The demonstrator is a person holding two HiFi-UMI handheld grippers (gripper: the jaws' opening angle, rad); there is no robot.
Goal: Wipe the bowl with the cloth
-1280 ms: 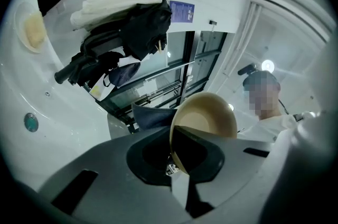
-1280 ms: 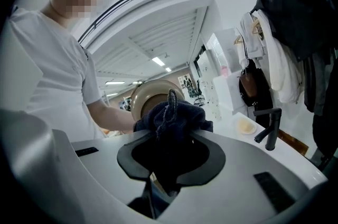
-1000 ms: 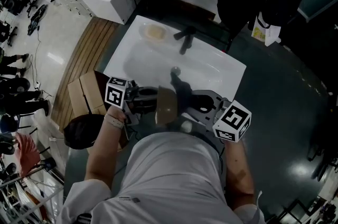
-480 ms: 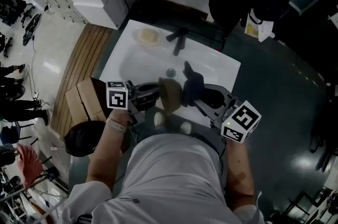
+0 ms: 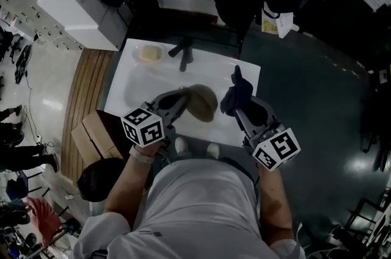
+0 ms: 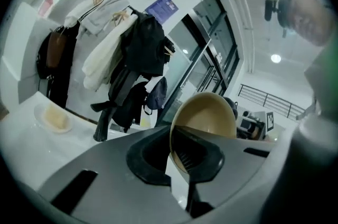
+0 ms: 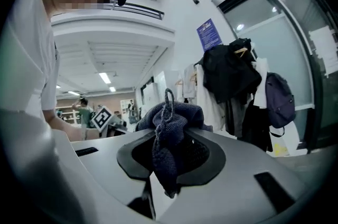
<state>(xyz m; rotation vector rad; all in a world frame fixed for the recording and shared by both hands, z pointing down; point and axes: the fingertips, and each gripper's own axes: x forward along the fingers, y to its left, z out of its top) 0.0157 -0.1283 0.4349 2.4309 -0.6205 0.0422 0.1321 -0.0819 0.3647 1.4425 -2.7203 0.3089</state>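
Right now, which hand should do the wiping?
Right, probably. The right gripper is shut on the dark blue knitted cloth, held beside the tan round bowl. The left gripper is busy clamping that bowl's rim, tilted, over the white sink.

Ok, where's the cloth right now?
The dark blue cloth is pinched in the right gripper, on the right side of the head view. It hangs over the right end of the white sink, just right of the tan bowl.

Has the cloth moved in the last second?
Yes: the cloth, then in line with the faucet, is now further right, near the right edge of the sink.
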